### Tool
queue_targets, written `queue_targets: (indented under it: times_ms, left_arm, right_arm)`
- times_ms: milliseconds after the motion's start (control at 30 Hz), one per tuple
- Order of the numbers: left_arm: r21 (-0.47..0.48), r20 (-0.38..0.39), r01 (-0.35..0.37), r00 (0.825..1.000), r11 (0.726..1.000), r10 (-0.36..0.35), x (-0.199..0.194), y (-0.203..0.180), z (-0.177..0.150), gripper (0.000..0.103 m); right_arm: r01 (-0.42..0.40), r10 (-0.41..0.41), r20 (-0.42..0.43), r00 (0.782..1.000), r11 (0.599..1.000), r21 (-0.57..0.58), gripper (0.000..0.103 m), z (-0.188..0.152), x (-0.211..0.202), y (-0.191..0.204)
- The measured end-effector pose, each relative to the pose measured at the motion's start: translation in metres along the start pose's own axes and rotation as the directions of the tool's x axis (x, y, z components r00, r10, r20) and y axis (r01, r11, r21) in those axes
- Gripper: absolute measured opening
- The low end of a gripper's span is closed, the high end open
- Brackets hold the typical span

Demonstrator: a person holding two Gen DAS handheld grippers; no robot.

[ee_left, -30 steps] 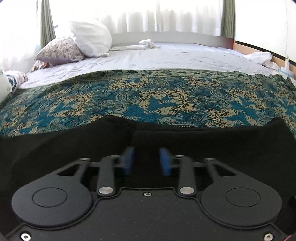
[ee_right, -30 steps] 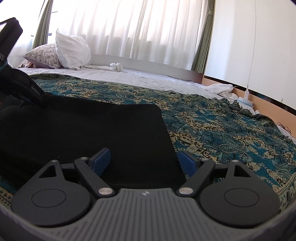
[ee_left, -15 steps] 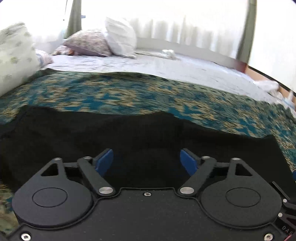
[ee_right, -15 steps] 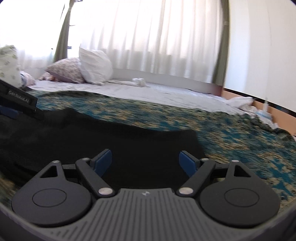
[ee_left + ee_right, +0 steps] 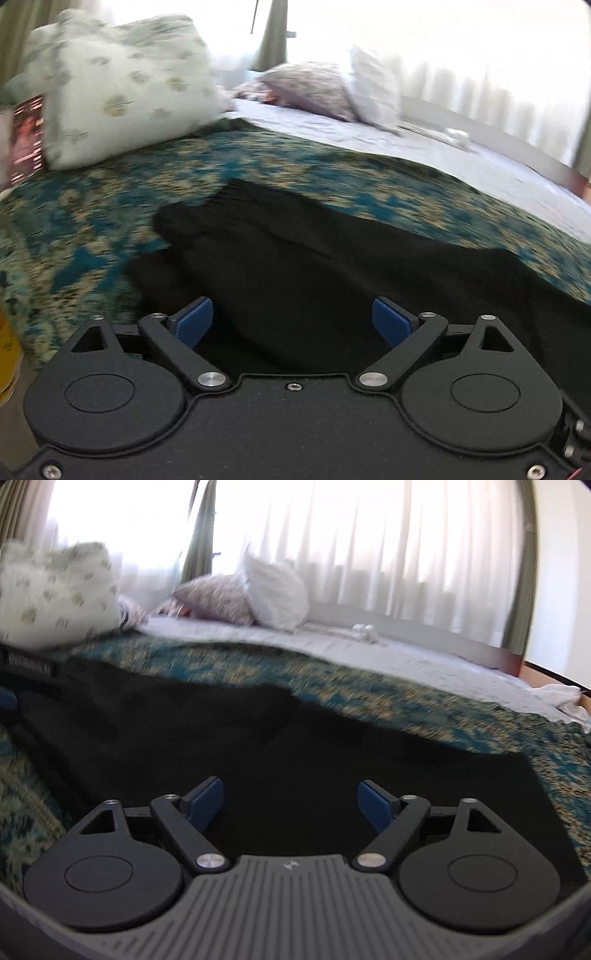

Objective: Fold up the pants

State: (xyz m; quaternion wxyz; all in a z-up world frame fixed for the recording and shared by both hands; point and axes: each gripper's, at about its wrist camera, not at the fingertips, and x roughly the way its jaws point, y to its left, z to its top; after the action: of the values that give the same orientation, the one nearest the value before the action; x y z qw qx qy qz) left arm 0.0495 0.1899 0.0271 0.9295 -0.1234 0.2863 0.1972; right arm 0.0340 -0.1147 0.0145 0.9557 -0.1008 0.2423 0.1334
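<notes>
The left claw [image 5: 292,320] has its jaws opening, the blue pads [image 5: 194,322] spread wide with nothing pinched between them; the black pants [image 5: 314,266] lie under and ahead of it, from 12 o'clock out towards 3 o'clock in the left wrist view. The pants end in a bunched edge at about 11 o'clock, lying flat on the patterned teal spread [image 5: 92,229] that covers the near part of the bed. Farther out at 10 o'clock a pale spotted pillow [image 5: 118,88] rests on the spread, and at 12 to 1 o'clock a floral pillow [image 5: 306,88] and a white pillow [image 5: 376,92] sit on the white sheet [image 5: 461,158] in front of the curtains [image 5: 461,48]. The right claw [image 5: 291,800] stands apart as well, its blue pads [image 5: 205,802] wide and empty, hanging over the same pants [image 5: 258,738], which fill that view from 9 to 3 o'clock. At 9 o'clock there, part of the left claw's black body [image 5: 29,664] shows at the frame edge, over the pants. Both views are blurred.
</notes>
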Motion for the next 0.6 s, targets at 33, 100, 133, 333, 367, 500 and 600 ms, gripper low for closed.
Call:
queue_targets:
  times_ms: [33,100,133,333,367,500,600]
  left_arm:
    - [-0.017,-0.005,-0.016,1.000,1.000,0.016,0.004,0.006,0.001,0.094]
    - [-0.056,-0.013,-0.037,0.999,0.998,0.036,0.009,0.017,0.003,0.094]
    - [-0.070,-0.014,-0.039,0.999,0.997,0.038,0.012,0.022,0.003,0.094]
    - [-0.125,0.006,-0.132,0.991,0.983,0.133,0.022,0.033,0.009,0.102]
    - [-0.136,0.016,-0.142,0.989,0.980,0.145,0.021,0.034,0.007,0.102]
    - [-0.184,0.020,-0.129,0.991,0.974,0.135,0.024,0.043,0.002,0.103]
    - [-0.212,-0.015,-0.139,0.990,0.967,0.139,0.032,0.049,0.002,0.103]
  right_arm:
    - [0.012,-0.012,0.001,1.000,1.000,-0.019,0.089,-0.003,0.002,0.004]
    - [0.032,-0.031,0.019,0.999,0.998,-0.045,0.089,-0.006,0.003,0.009]
    - [0.034,-0.033,0.019,0.999,0.998,-0.050,0.089,-0.006,0.003,0.010]
    - [0.011,-0.011,0.002,1.000,1.000,0.007,0.091,-0.006,0.005,0.002]
    - [0.007,-0.007,0.000,1.000,1.000,0.017,0.091,-0.006,0.006,0.000]
    - [-0.008,0.008,-0.006,1.000,0.999,0.046,0.092,-0.007,0.009,-0.004]
    - [-0.018,0.019,-0.008,1.000,0.998,0.063,0.092,-0.008,0.010,-0.007]
